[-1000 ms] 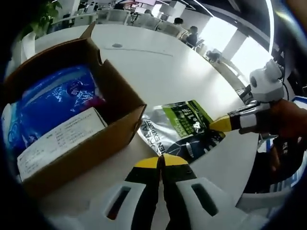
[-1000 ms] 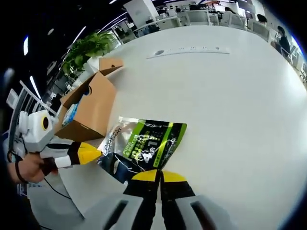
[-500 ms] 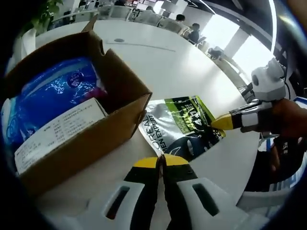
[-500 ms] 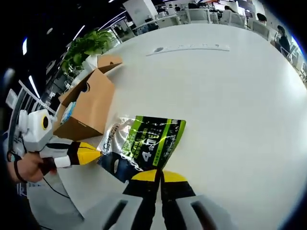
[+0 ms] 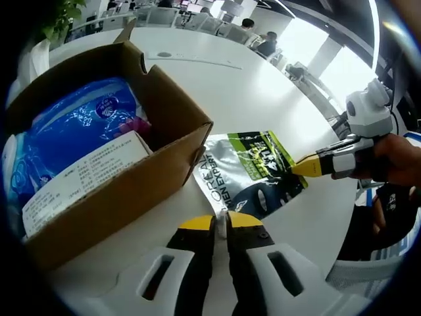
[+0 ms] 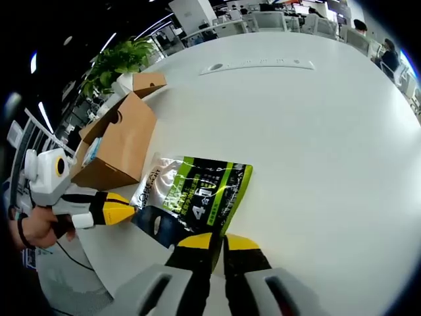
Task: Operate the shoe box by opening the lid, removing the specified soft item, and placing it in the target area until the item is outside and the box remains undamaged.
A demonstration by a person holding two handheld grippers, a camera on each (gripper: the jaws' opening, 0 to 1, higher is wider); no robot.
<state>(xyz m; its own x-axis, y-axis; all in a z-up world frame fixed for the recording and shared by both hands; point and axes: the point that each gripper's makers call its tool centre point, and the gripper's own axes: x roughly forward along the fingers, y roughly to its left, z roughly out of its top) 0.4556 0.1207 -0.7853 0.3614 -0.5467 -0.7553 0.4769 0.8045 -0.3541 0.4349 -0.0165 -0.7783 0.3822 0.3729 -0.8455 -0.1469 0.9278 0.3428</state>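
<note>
Both grippers (image 5: 220, 222) (image 6: 217, 241) sit clenched, empty, beside the box (image 5: 148, 161); its lid is open, the pouch (image 5: 253, 172) outside.

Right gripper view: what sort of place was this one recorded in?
Probably an open-plan office or meeting area: a big white table with chairs along its far edge, a potted plant and bright windows.

Both views low, facing, sharing pouch (image 5: 253, 178) (image 6: 194, 194).
</note>
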